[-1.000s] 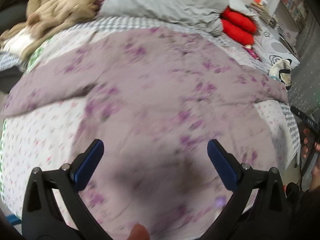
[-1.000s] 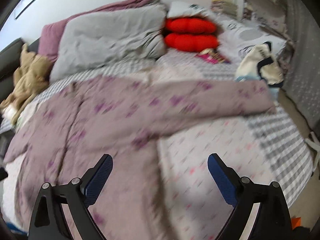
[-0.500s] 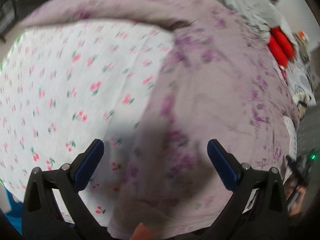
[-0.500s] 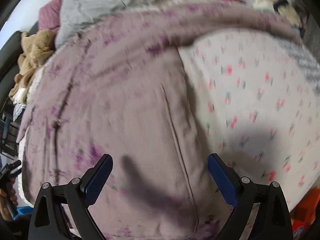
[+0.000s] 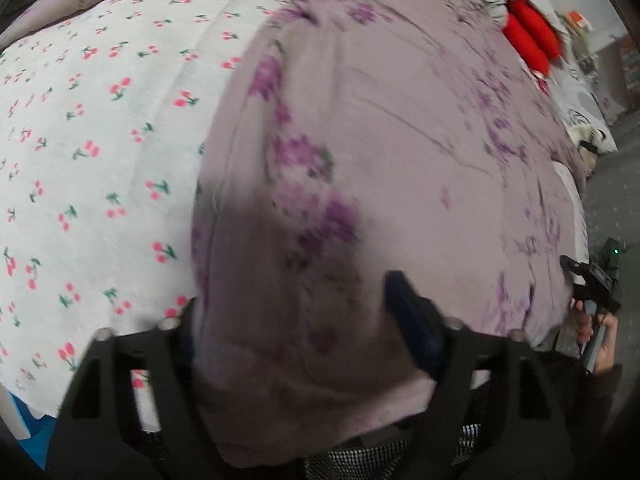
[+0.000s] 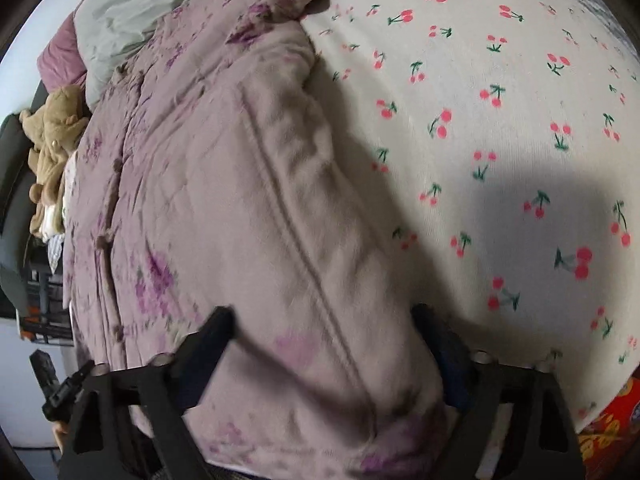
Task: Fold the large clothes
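A large mauve padded jacket with purple flower print [image 5: 400, 128] lies spread on a bed; it also shows in the right wrist view [image 6: 240, 200], with its button line at the left. My left gripper [image 5: 296, 320] is low at the jacket's near hem, jaws open, the hem corner lying between the fingers; its left finger is partly hidden under fabric. My right gripper [image 6: 324, 340] is also open, straddling the other hem corner, fabric bulging between its fingers.
The bed has a white cherry-print sheet [image 5: 92, 152] [image 6: 500, 120]. Red cushions [image 5: 532, 36], a grey duvet [image 6: 132, 4] and a tan plush toy [image 6: 52, 136] lie at the far end. The bed edge and floor are right below both grippers.
Both grippers dropped from above the bed to the jacket's near hem, and the fabric now sits between each pair of fingers. The jaws have narrowed slightly.
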Demonstrator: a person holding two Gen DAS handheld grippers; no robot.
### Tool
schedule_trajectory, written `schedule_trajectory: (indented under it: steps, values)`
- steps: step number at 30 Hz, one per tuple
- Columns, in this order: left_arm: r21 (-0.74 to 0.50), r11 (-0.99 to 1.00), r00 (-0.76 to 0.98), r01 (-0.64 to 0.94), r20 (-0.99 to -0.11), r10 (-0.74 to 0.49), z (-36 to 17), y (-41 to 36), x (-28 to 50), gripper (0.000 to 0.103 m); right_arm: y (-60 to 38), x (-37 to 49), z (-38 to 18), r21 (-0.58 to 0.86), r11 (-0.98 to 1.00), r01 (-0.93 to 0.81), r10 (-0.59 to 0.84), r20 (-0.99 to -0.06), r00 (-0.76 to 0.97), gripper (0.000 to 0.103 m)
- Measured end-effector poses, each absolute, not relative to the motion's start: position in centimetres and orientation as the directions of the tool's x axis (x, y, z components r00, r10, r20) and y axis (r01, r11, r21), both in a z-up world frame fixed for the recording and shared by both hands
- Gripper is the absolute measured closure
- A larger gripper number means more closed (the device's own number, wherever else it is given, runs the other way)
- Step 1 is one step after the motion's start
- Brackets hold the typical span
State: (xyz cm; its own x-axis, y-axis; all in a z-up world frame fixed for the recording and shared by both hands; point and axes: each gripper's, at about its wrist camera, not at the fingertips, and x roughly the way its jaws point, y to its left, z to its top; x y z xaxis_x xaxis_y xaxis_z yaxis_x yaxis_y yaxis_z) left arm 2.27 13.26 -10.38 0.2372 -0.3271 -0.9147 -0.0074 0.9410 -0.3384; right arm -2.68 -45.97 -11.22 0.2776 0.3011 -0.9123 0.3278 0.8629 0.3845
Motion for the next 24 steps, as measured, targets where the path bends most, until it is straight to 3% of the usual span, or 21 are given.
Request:
schedule_trajectory:
  steps: [1, 3, 4, 8, 10, 14, 16, 18, 20, 23, 24]
  values:
    - [-0.357, 0.934, 0.239, -0.016, -0.908, -0.344, -10.3, 13.3, 2.2, 0.051, -45.9, -3.2, -10.9, 0.399, 0.86, 0.319, 0.317, -0.907, 0.279, 0.039]
    - [-0.39, 0.92, 0.252, -0.04, -0.895, -0.369, -9.8, 13.8, 1.5, 0.073, -46.1, -3.9, -10.8, 0.47, 0.822, 0.321, 0.392, -0.877, 0.278, 0.083]
    - [-0.412, 0.91, 0.263, -0.041, -0.883, -0.388, -9.4, 14.1, 1.3, 0.08, -46.2, -4.5, -10.4, 0.51, 0.799, 0.319, 0.432, -0.855, 0.287, 0.084]
    - [-0.567, 0.824, 0.353, 0.0, -0.771, -0.53, -5.6, 15.5, -0.3, 0.084, -46.5, -6.3, -7.0, 0.593, 0.765, 0.252, 0.479, -0.785, 0.393, 0.087]
    - [-0.567, 0.824, 0.356, -0.001, -0.77, -0.53, -5.4, 15.7, -0.7, 0.084, -46.3, -6.5, -6.0, 0.575, 0.783, 0.237, 0.46, -0.793, 0.4, 0.087]
    - [-0.373, 0.927, 0.246, -0.039, -0.903, -0.353, -9.2, 14.3, -0.3, 0.082, -45.0, -5.7, -8.9, 0.341, 0.903, 0.262, 0.286, -0.931, 0.226, 0.084]
    - [-0.294, 0.956, 0.243, -0.003, -0.927, -0.284, -9.6, 13.3, -0.3, 0.075, -44.2, -5.2, -10.1, 0.255, 0.933, 0.253, 0.215, -0.96, 0.177, 0.078]
    - [-0.231, 0.973, 0.257, 0.017, -0.939, -0.227, -9.1, 12.7, -0.2, 0.061, -43.6, -4.6, -9.9, 0.205, 0.947, 0.246, 0.167, -0.972, 0.168, 0.066]
    - [-0.229, 0.974, 0.261, -0.004, -0.94, -0.22, -9.0, 13.3, -0.1, 0.056, -43.2, -4.2, -9.0, 0.127, 0.964, 0.232, 0.091, -0.983, 0.161, 0.049]
    - [-0.229, 0.973, 0.29, -0.03, -0.934, -0.211, -7.7, 14.1, 0.4, 0.042, -43.3, -3.7, -6.8, 0.069, 0.97, 0.233, 0.024, -0.981, 0.193, 0.039]
    - [-0.201, 0.979, 0.319, -0.029, -0.93, -0.182, -6.7, 14.3, 1.0, 0.035, -43.2, -3.1, -5.7, 0.061, 0.968, 0.242, 0.008, -0.977, 0.211, 0.032]
